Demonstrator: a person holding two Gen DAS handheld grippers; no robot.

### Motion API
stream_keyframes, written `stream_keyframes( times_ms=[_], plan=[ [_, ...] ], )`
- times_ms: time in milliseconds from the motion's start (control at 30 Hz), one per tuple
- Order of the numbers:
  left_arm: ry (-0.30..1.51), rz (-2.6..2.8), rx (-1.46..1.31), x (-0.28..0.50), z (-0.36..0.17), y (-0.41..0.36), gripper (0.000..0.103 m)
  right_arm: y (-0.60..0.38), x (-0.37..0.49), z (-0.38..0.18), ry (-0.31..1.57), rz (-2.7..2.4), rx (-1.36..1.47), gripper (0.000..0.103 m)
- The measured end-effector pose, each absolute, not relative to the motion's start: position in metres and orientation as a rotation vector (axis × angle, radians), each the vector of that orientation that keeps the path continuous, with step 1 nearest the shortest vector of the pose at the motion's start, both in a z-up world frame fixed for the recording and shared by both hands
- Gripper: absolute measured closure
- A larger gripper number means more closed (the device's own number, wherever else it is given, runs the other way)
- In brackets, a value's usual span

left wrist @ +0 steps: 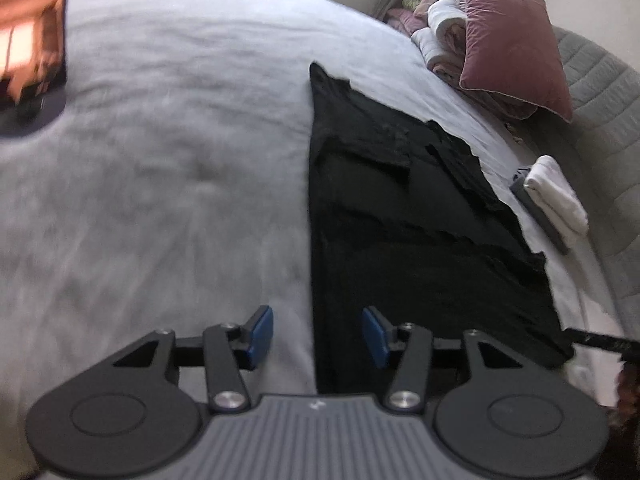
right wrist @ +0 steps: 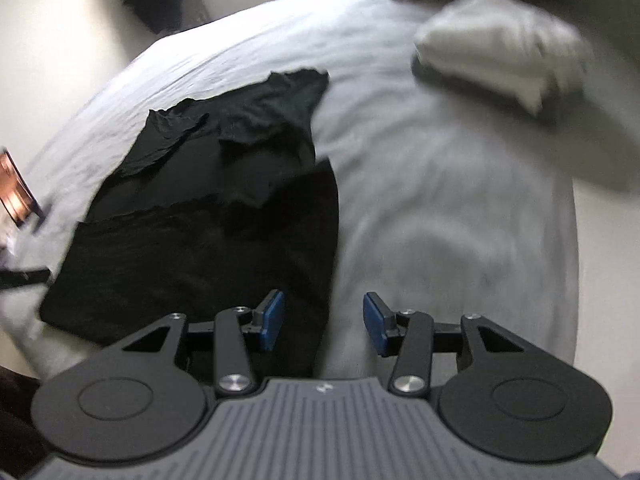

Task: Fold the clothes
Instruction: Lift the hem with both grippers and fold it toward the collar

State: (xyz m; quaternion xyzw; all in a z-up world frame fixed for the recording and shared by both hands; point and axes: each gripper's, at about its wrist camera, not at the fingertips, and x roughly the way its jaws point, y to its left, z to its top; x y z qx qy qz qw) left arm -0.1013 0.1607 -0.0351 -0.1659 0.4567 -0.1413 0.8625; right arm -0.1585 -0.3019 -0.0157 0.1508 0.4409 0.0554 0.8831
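Blue-padded fingers (left wrist: 260,330) of the left gripper (left wrist: 318,332) stand apart with nothing pinched between them; under the gap lie the bare sheet and the left edge of the black garment (left wrist: 420,232). Fingers of the right gripper (right wrist: 324,322) are likewise parted and empty, straddling the garment's right edge, so its left pad (right wrist: 272,320) hangs over black cloth and its right pad (right wrist: 374,324) over pale bedding. Both grippers tilt steeply down toward the bed (left wrist: 160,160), hovering just above its near edge, one at each near corner of the cloth. A dark strip at the right border of the left wrist view may be part of the other tool, though I cannot tell for sure.

Lying flat on the light grey bedcover, the garment is folded into a long panel. Its long axis runs from the near edge of the bed away toward the far side, with the straight hem near the grippers and the rumpled sleeve and shoulder folds at the far end.

Well to the right of it sits a stack of folded white clothes (left wrist: 556,196) on a dark item, and farther off a dusky pink pillow (left wrist: 512,36) leans on bundled linens.
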Motion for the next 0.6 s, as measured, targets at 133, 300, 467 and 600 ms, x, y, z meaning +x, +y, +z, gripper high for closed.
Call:
stream_keyframes(
  times_ms=[133,300,467,600],
  plan=[
    [1.001,-0.325,-0.427,-0.114,-0.040,0.171,0.052,-0.310,-0.177,-0.018,0.942,0.137,0.437,0.054],
    [1.042,-0.382,-0.529,-0.118,-0.048,0.181,0.052,-0.317,-0.187,-0.024,0.961,0.182,0.579,0.054],
    [1.077,-0.443,-0.629,-0.113,-0.063,0.184,0.051,-0.325,-0.183,-0.036,0.960,0.187,0.719,0.053],
    [1.085,-0.495,-0.696,-0.107,-0.072,0.183,0.051,-0.330,-0.174,-0.046,0.947,0.209,0.822,0.053]
  ],
)
